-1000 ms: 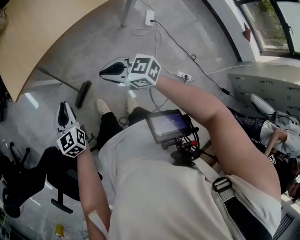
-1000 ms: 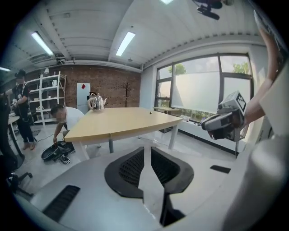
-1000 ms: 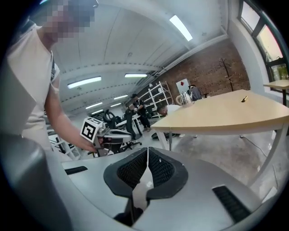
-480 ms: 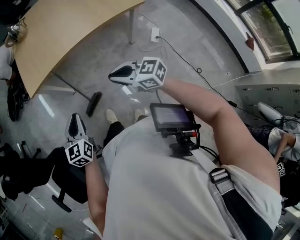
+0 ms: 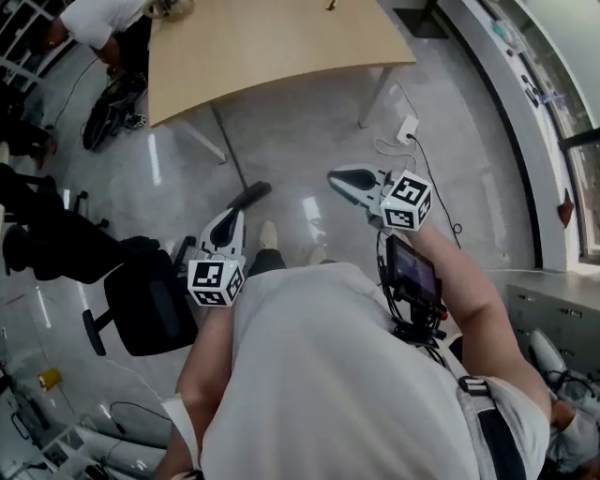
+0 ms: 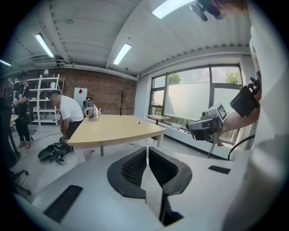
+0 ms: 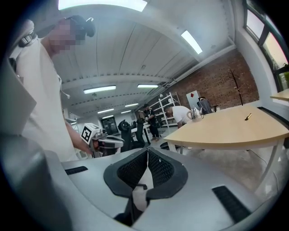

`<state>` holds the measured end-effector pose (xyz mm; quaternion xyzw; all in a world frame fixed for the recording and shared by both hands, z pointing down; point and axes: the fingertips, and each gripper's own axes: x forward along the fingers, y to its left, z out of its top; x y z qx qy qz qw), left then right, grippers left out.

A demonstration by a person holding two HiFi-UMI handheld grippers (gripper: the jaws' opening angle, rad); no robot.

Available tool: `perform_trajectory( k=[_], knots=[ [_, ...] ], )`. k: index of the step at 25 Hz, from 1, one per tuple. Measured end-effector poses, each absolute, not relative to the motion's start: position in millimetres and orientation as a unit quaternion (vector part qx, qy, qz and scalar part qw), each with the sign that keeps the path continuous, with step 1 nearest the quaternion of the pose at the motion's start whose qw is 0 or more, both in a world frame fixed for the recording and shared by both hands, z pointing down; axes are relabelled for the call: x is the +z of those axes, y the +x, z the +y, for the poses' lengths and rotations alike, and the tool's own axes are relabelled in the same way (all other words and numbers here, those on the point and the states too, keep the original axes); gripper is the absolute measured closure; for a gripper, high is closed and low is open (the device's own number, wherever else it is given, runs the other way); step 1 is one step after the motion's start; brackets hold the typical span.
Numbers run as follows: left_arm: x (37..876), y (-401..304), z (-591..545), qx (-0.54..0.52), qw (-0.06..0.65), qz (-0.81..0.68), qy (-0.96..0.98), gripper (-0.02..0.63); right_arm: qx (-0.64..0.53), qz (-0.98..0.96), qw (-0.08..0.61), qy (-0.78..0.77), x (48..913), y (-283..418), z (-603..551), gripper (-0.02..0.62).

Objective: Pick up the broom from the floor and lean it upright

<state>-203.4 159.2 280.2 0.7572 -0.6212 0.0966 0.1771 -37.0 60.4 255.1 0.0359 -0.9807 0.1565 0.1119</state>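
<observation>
The broom [image 5: 249, 195] lies flat on the grey floor, its dark head near my feet and its thin handle running up under the wooden table [image 5: 272, 42]. My left gripper [image 5: 228, 217] hovers just short of the broom head; its jaws are closing and nothing is between them [image 6: 146, 149]. My right gripper [image 5: 339, 176] is held out to the right of the broom, apart from it. Its jaws are shut and empty [image 7: 147, 151]. Neither gripper view shows the broom.
A black office chair [image 5: 145, 305] stands at my left. A power strip [image 5: 408, 127] and cables lie by the table leg at the right. A person [image 5: 94, 19] bends over a dark bag [image 5: 112, 94] at the table's far left. A kettle [image 6: 92, 111] stands on the table.
The head view has swung, so the table now fills the top. Both grippers have risen and sit closer together. The broom still lies on the floor, now just beyond the left gripper.
</observation>
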Motion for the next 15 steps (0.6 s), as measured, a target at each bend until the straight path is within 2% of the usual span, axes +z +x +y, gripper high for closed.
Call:
perform_trajectory(
  k=[4,11,15],
  knots=[
    [288.9,-226.3,171.2,0.1,0.182,-0.635,0.744,0.584,0.165,-0.978,0.123,0.04,275.6,-51.9,64.1,0.577],
    [301.9,-215.5,181.5,0.095,0.198,-0.636,0.74,0.584,0.177,-0.974,0.133,0.049,296.9,-34.3,66.9,0.577],
    [293.3,-233.6,184.2,0.098,0.194,-0.651,0.727,0.584,0.178,-0.975,0.134,0.022,291.8,-62.1,70.5,0.578]
  ],
)
